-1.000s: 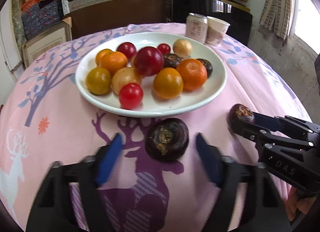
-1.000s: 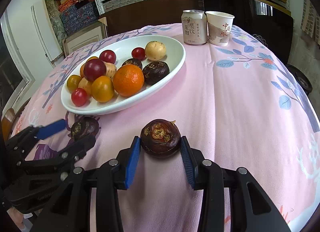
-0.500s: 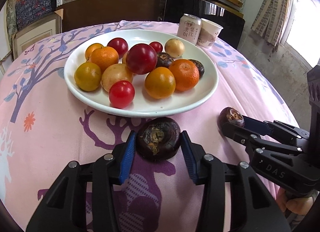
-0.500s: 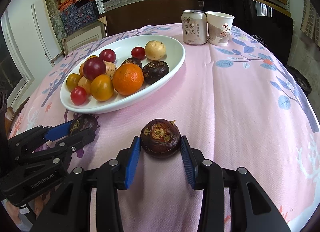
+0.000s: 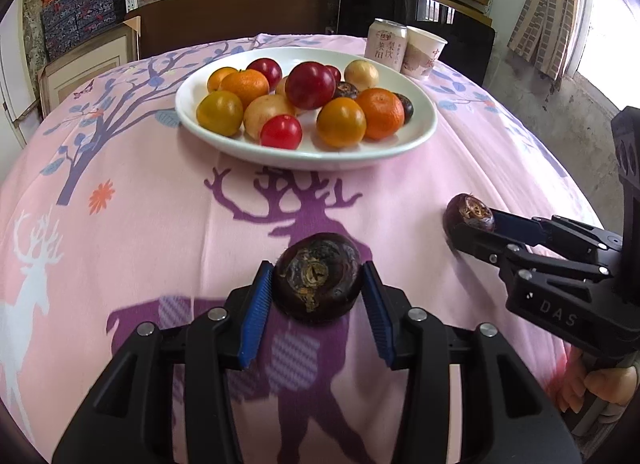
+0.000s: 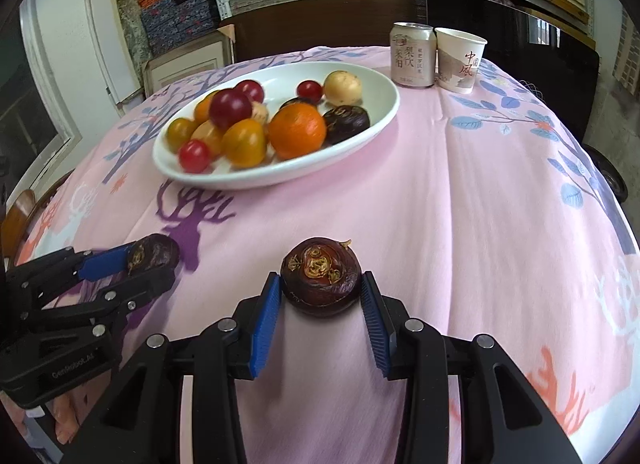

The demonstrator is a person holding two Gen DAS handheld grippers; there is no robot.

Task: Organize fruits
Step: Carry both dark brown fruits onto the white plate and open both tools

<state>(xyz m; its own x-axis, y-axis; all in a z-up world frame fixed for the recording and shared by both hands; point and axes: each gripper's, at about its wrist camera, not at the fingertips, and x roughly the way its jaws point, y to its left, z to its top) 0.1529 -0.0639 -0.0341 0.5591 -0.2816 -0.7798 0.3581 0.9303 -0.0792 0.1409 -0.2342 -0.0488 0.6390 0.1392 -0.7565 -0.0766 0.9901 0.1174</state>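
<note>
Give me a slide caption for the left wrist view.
Left gripper clamps a water chestnut before the fruit plate.

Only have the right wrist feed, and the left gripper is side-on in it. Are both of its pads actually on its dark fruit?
Observer: Yes. In the left wrist view the left gripper has a blue pad against each side of the left dark fruit. Its jaws have just been closing onto it.
Operator: And mine from the side, how deep is the fruit sitting?
Observer: Shallow. From there the right dark fruit sits at the very tips of the right gripper, with its rounded end sticking out past the fingers toward the plate.
</note>
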